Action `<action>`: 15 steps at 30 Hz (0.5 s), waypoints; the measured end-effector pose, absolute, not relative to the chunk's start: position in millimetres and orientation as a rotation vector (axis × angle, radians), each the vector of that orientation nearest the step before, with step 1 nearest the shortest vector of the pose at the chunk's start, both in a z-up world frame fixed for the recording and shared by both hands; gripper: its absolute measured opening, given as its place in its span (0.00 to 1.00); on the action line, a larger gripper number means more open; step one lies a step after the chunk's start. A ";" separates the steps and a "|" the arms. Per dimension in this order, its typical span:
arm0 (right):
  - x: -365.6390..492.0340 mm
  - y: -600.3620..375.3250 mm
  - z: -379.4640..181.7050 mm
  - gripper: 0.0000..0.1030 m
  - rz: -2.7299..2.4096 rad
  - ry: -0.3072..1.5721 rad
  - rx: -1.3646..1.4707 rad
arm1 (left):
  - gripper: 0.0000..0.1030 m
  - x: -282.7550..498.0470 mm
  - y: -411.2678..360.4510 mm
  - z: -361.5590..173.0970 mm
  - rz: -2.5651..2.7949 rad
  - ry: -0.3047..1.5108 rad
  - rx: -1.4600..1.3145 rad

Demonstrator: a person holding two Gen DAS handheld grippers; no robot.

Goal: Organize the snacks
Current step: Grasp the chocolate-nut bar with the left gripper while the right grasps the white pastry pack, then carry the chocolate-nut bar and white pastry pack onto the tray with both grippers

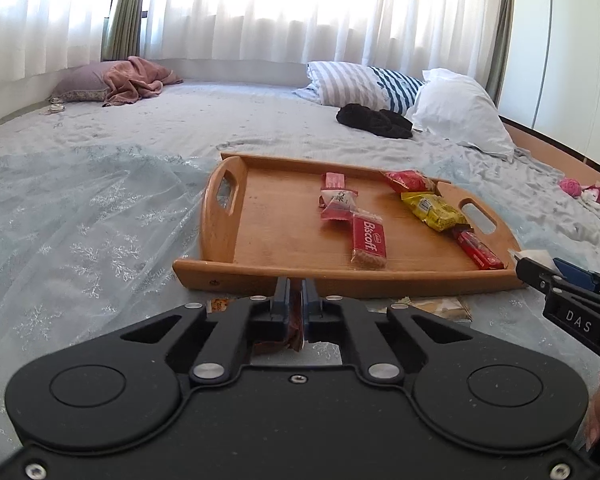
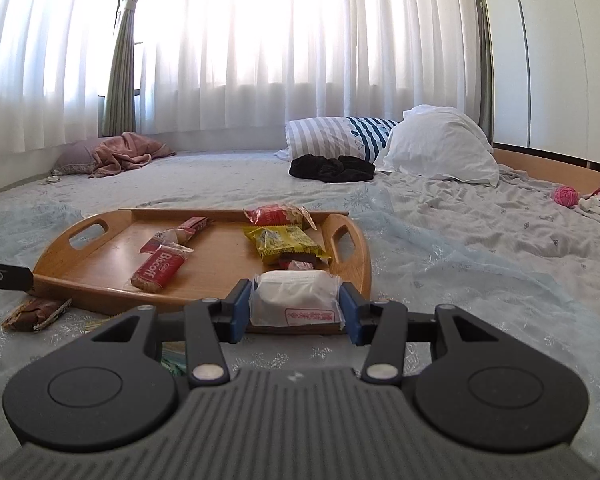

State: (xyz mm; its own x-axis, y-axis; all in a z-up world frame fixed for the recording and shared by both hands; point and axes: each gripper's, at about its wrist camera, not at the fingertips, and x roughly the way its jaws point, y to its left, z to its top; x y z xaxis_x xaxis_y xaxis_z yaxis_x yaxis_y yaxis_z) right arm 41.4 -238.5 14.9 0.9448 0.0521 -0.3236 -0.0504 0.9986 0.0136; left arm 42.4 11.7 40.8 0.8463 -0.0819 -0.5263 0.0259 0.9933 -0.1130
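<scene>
A wooden tray (image 1: pixel 260 240) lies on the bed and holds several snacks: a red Biscoff pack (image 1: pixel 368 240), a yellow packet (image 1: pixel 434 210), a red packet (image 1: pixel 408 181) and small red-and-white packs (image 1: pixel 336 200). My left gripper (image 1: pixel 296 294) is shut on a thin brown snack wrapper (image 1: pixel 294 330), just in front of the tray's near rim. My right gripper (image 2: pixel 296 300) is shut on a white wrapped snack (image 2: pixel 296 298), held near the tray's (image 2: pixel 100 280) right front corner. A brown snack (image 2: pixel 34 312) lies on the bed beside the tray.
The bed has a grey patterned sheet (image 1: pixel 100 220). Pillows (image 1: pixel 456 112), black cloth (image 1: pixel 374 120) and a pink blanket (image 1: pixel 136 80) lie at the far side. Small pink items (image 2: pixel 566 196) lie at the right edge. More wrappers (image 1: pixel 440 306) lie before the tray.
</scene>
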 end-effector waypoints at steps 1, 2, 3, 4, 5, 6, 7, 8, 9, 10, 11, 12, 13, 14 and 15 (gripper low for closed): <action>40.8 -237.9 15.6 0.49 0.055 0.327 0.006 | 0.08 40.3 11.4 38.5 -0.054 0.561 -0.097; 40.4 -237.0 15.6 0.49 0.058 0.326 0.004 | 0.08 37.6 10.5 35.9 -0.051 0.558 -0.084; 40.2 -236.2 15.1 0.49 0.061 0.327 0.001 | 0.12 36.0 9.1 33.2 -0.049 0.559 -0.064; 40.1 -234.9 14.4 0.49 0.065 0.331 -0.002 | 0.20 35.2 8.0 30.6 -0.042 0.564 -0.046; 40.1 -234.7 12.9 0.49 0.066 0.334 -0.004 | 0.23 34.0 8.0 26.6 -0.035 0.571 -0.030; 40.1 -234.3 11.7 0.49 0.067 0.338 -0.005 | 0.28 33.5 8.4 24.6 -0.033 0.574 -0.025; 40.8 -233.5 10.6 0.49 0.069 0.343 -0.004 | 0.36 33.2 9.4 21.9 -0.032 0.572 -0.023; 40.8 -232.9 9.4 0.49 0.069 0.346 -0.001 | 0.40 32.9 10.4 20.5 -0.025 0.568 -0.022; 41.1 -232.5 8.3 0.49 0.070 0.350 0.000 | 0.48 32.7 12.0 18.5 -0.007 0.560 -0.020; 41.1 -232.3 7.2 0.49 0.070 0.354 0.001 | 0.54 33.5 13.2 17.2 0.007 0.554 -0.018; 41.5 -232.1 6.2 0.49 0.070 0.357 0.002 | 0.58 35.7 15.2 15.9 0.019 0.550 -0.019; 41.9 -232.0 5.4 0.49 0.070 0.360 0.003 | 0.64 37.7 16.7 14.8 0.029 0.551 -0.024; 42.3 -231.7 4.5 0.49 0.070 0.363 0.005 | 0.71 41.5 20.1 13.1 0.033 0.556 -0.039; 42.6 -231.6 3.8 0.50 0.070 0.366 0.006 | 0.75 45.5 22.9 11.6 0.024 0.565 -0.059; 43.0 -231.3 2.7 0.50 0.070 0.369 0.007 | 0.79 50.1 25.7 9.6 0.010 0.581 -0.083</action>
